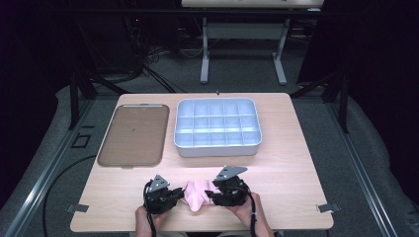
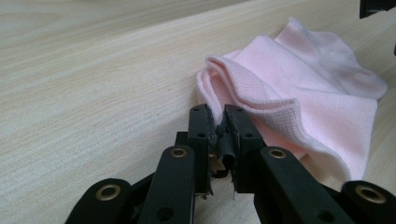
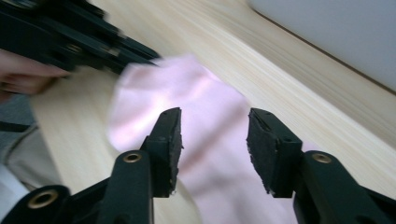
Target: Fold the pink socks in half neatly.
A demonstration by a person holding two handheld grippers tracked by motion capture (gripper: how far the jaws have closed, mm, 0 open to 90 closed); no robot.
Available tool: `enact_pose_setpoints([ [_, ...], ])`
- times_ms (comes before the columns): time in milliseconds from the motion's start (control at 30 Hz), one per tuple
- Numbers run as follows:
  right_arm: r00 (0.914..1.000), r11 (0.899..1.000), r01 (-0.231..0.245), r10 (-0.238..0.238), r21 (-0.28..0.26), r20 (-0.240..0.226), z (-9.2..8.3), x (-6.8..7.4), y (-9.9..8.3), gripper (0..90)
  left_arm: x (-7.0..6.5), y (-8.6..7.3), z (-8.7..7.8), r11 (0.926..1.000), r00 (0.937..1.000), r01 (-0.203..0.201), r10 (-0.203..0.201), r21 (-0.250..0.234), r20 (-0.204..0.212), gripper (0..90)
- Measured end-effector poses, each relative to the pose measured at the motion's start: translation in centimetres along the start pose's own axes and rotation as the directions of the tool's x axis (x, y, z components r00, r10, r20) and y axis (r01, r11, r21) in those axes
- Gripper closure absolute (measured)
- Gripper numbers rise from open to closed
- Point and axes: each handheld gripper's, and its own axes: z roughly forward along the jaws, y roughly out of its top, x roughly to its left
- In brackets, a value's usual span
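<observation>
A crumpled pink cloth [image 1: 197,193] lies on the wooden table near its front edge, between my two grippers. My left gripper [image 1: 182,195] is at the cloth's left side. In the left gripper view its jaws [image 2: 219,114] are shut, pinching a folded edge of the pink cloth [image 2: 299,93]. My right gripper [image 1: 210,196] is at the cloth's right side. In the right gripper view it [image 3: 214,126] stands open, its pads apart above the pink cloth [image 3: 187,93] with no grip on it. The left gripper [image 3: 93,42] and a hand show beyond the cloth there.
A grey tray [image 1: 217,148] with several empty compartments sits behind the cloth at the table's middle; its wall [image 3: 327,32] is close to my right gripper. A flat brown tray [image 1: 133,134] lies at the back left. The table's front edge is just behind my hands.
</observation>
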Motion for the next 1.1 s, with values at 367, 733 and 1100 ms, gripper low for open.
enact_pose_setpoints([
  [367,0.9772,0.984,-0.176,0.17,0.036,0.128,-1.5,-3.9,-4.8,56.9,0.0,0.0,0.0,1.0,1.0,-0.002,0.002,-0.003,-0.005,81.1],
  [733,0.9769,0.985,-0.152,0.138,0.077,0.163,-0.2,-3.3,-4.9,70.3,-0.1,0.0,0.0,1.0,1.0,-0.003,0.003,-0.002,-0.005,81.0],
  [1100,0.9717,0.979,-0.199,0.194,0.029,0.135,-0.1,-3.6,-5.4,86.7,-0.1,0.0,0.0,1.0,1.0,-0.005,0.005,-0.002,-0.004,81.0],
])
